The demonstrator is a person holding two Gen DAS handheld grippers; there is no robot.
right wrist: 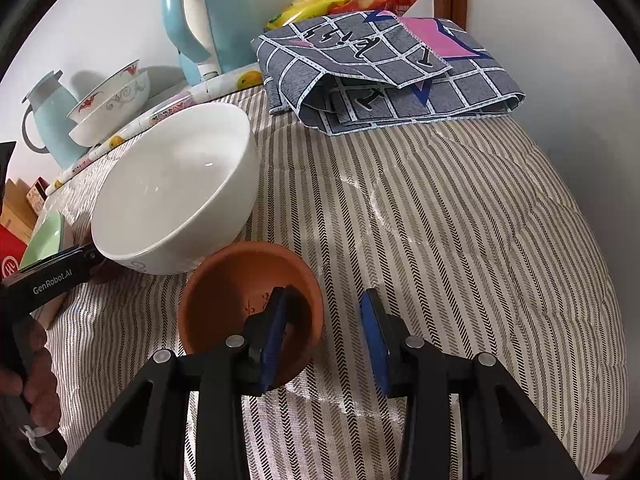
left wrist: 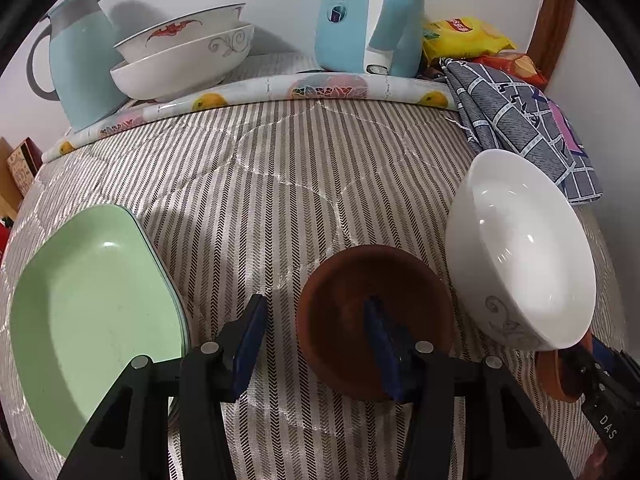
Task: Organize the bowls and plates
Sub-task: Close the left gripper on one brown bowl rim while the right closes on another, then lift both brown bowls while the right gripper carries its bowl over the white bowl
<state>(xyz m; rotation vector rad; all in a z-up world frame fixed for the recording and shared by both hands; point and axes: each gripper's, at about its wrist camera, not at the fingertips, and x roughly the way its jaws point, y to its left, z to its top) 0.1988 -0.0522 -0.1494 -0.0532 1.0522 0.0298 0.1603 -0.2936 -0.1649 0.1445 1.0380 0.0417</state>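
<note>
On the striped cloth [left wrist: 280,184]:
Green plate [left wrist: 92,300]: near left, just beside the left claw.
White bowl [right wrist: 172,196]: tilted, centre-right, touching the right claw's brown bowl at its near edge.
Brown bowls: one [left wrist: 376,324] under the left claw, another [right wrist: 250,312] under the right.
Left gripper [left wrist: 316,344]: fingers wide apart, right finger inside the bowl, rim between them.
Right gripper [right wrist: 324,340]: fingers wide apart, left finger inside the bowl.
</note>
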